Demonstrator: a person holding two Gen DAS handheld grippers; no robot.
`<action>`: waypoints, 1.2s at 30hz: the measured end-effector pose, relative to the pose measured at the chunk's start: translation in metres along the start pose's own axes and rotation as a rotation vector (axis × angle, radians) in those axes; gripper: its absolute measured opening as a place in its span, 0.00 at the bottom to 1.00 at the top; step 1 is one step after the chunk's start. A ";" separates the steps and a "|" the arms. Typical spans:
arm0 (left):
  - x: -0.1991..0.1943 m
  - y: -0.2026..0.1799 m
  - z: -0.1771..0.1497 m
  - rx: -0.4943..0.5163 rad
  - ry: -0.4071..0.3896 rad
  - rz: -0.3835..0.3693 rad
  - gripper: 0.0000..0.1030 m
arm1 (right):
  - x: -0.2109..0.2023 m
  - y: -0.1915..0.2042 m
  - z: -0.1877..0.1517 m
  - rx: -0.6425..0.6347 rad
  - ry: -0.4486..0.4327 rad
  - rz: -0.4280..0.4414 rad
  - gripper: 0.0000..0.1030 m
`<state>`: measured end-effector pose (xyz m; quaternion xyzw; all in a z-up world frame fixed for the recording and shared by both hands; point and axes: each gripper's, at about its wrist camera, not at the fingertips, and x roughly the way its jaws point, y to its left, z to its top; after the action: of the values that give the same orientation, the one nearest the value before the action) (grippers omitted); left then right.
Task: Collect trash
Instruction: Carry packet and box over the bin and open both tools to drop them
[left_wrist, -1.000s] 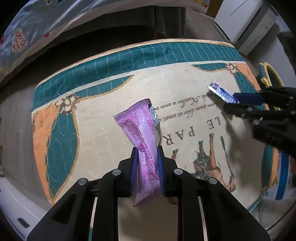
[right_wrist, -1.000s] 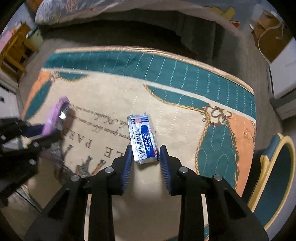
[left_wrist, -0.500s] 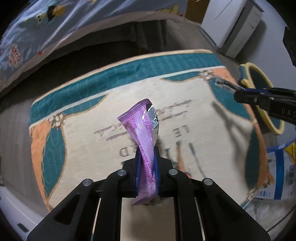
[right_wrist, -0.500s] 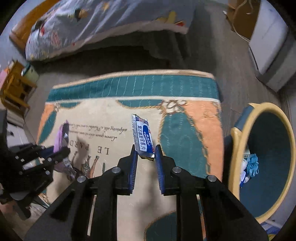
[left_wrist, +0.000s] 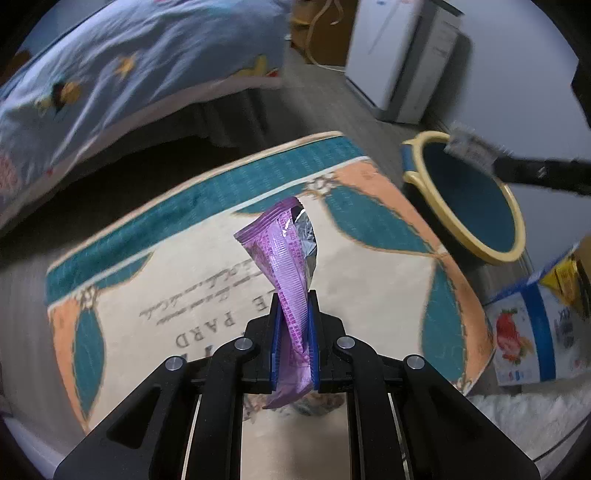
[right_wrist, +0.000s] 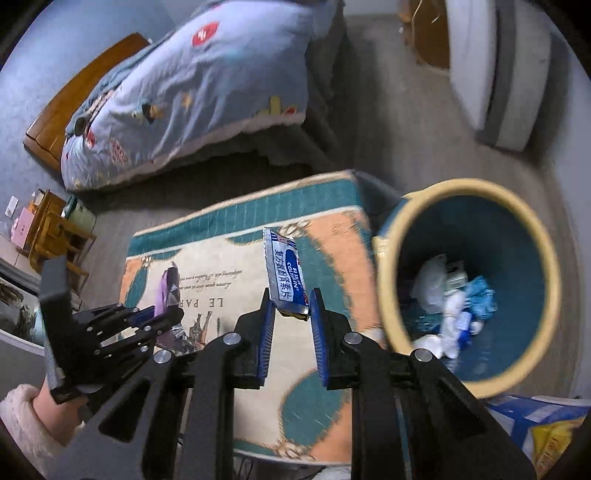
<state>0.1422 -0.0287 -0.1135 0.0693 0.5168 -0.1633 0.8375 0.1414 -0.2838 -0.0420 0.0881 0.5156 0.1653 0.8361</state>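
With your right gripper (right_wrist: 289, 320) seemingly clamping the blue packet (right_wrist: 286, 277) and your left gripper (left_wrist: 293, 341) clenching the purple wrapper (left_wrist: 286, 266), clear the bin (right_wrist: 382, 266) rim first.

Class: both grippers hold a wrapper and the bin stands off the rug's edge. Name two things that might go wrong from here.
1. The blue packet is pinched only at its lower end by the right gripper, so it may slip out before reaching the bin.
2. The purple wrapper, twisted in the left gripper, is open at the top and may spill crumbs on the rug.

Patterned rug (left_wrist: 369, 280), blue bedspread (right_wrist: 207, 85), wooden stool (right_wrist: 55, 236), white appliance (left_wrist: 399, 55)
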 end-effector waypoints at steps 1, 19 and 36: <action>-0.001 -0.006 0.003 0.012 -0.005 -0.007 0.13 | -0.007 -0.003 -0.003 0.001 -0.010 -0.007 0.18; -0.004 -0.117 0.035 0.195 -0.050 -0.113 0.13 | -0.004 -0.126 -0.018 0.331 -0.026 -0.091 0.18; 0.029 -0.178 0.086 0.310 -0.016 -0.164 0.13 | 0.011 -0.196 -0.034 0.548 -0.002 -0.162 0.18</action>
<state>0.1651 -0.2257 -0.0908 0.1540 0.4827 -0.3092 0.8048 0.1516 -0.4633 -0.1287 0.2694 0.5454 -0.0477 0.7922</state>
